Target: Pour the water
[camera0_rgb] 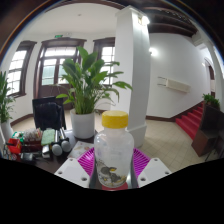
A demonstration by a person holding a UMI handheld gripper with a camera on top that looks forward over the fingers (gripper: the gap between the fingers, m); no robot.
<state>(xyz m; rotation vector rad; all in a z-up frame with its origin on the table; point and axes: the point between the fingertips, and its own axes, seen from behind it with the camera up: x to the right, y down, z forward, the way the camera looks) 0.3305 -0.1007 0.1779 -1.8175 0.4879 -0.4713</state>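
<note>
The bottle (113, 150), yellow cap on, is held upright between the fingers of the gripper (112, 168), just in front of the potted plant (86, 88), so this looks like the carry before pouring. The pink pads (88, 157) seem to press both its sides, clenched on it, though the contact is partly hidden. Next it needs a receiving vessel, which I can't see, and the cap off.

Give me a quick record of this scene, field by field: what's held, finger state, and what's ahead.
held item: clear bottle with yellow cap, upright
gripper: fingers closed against the bottle's sides
just beyond: potted plant in a white pot
further back: white pillar, windows
pouring: not yet begun, cap still on
</note>
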